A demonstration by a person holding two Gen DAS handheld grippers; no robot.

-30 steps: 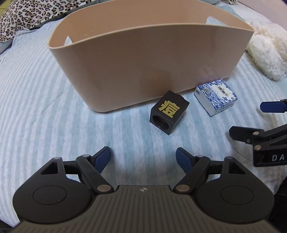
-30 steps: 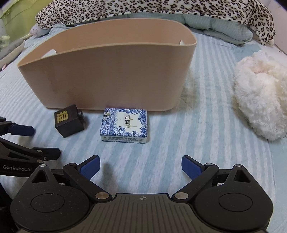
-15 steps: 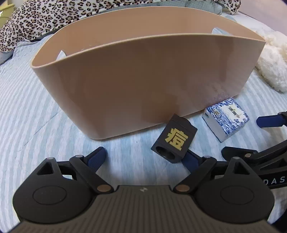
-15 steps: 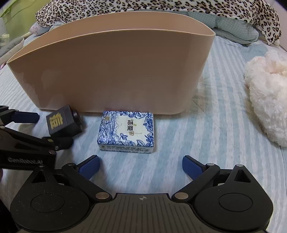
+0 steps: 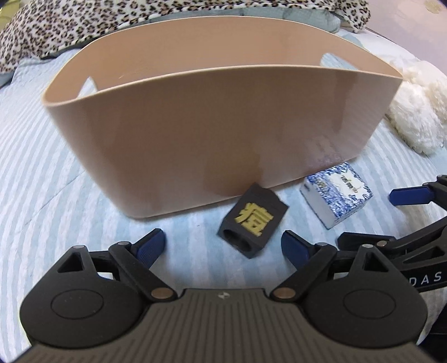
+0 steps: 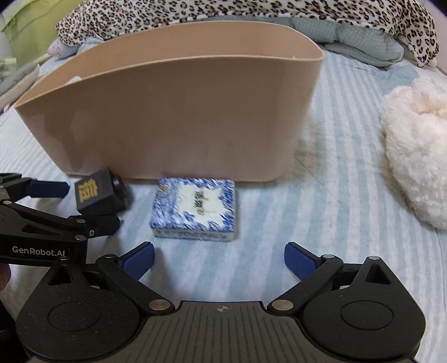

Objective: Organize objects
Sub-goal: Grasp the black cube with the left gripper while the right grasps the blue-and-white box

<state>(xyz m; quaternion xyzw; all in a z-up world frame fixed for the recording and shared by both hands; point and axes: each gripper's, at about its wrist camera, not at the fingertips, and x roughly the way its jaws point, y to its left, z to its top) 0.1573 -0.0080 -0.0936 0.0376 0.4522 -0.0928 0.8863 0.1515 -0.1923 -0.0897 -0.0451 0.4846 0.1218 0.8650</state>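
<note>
A black cube with a gold character (image 5: pixel 255 220) lies on the striped bedspread in front of a tall beige basket (image 5: pixel 212 134). My left gripper (image 5: pixel 223 245) is open, its fingers on either side of the cube's near end, not touching. A blue-and-white patterned box (image 6: pixel 194 208) lies flat beside the cube (image 6: pixel 96 194), close to the basket's wall (image 6: pixel 178 117). My right gripper (image 6: pixel 219 258) is open and empty just short of the box. The box also shows in the left wrist view (image 5: pixel 336 194). The basket's floor is hidden.
A white fluffy plush (image 6: pixel 416 148) lies to the right on the bed. A leopard-print blanket (image 6: pixel 223 11) and a teal quilt (image 6: pixel 360 36) bunch behind the basket. Each gripper shows in the other's view: left (image 6: pixel 56 206), right (image 5: pixel 399 217).
Both grippers have moved forward: the left has closed in on the black cube, which now sits between its fingers, and the right has come nearer to the patterned box. Both stay open.
</note>
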